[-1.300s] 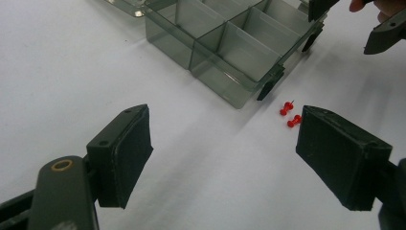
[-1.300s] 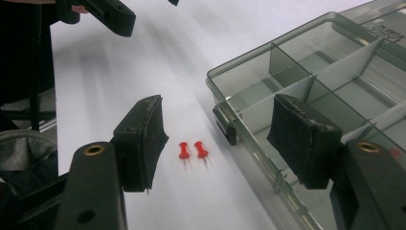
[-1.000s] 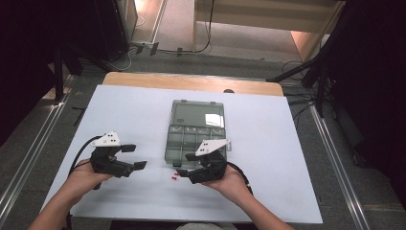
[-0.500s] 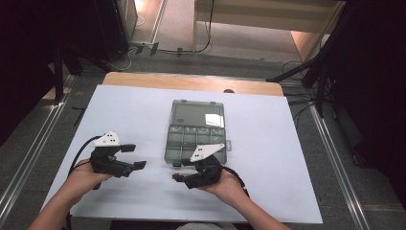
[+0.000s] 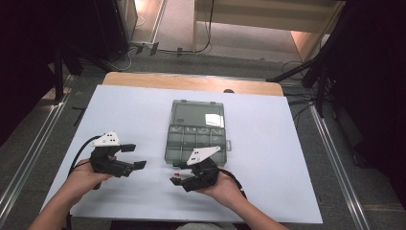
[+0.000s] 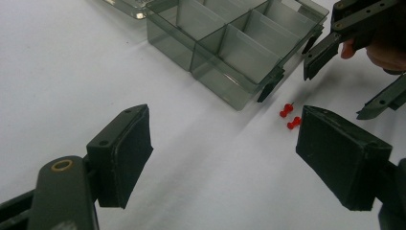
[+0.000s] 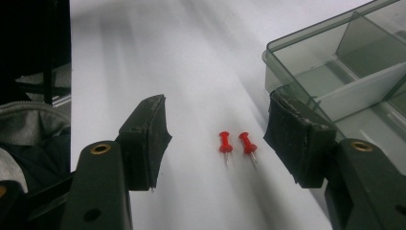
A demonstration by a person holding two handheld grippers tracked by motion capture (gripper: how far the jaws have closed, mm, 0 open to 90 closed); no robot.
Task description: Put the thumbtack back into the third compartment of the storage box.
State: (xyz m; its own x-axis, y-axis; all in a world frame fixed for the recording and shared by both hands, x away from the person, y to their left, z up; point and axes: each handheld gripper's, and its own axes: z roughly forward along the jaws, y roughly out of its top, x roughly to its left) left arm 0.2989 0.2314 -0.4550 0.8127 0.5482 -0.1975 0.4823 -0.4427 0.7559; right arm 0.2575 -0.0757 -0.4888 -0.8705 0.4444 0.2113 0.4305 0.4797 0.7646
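Observation:
Two red push pins (image 7: 224,141) (image 7: 247,142) lie side by side on the white table, just in front of the near corner of an open smoke-grey compartment box (image 5: 191,143). My right gripper (image 7: 220,127) is open and low over the table, its pads on either side of the pins and apart from them. In the high view the right gripper (image 5: 175,173) points left, with the pins (image 5: 178,176) at its tips. My left gripper (image 5: 134,156) is open and empty, to the left of the pins. The left gripper view has the pins (image 6: 287,110) beside its right pad (image 6: 335,158).
The box's compartments look empty, and its lid (image 5: 198,112) lies flat behind it. A wooden table edge (image 5: 191,84) runs along the back. White table surface (image 5: 268,143) extends right of the box. The person's clothing (image 7: 28,139) is at the near edge.
My right gripper has drifted a little left and toward the person, down to the pins. The left gripper has stayed in place.

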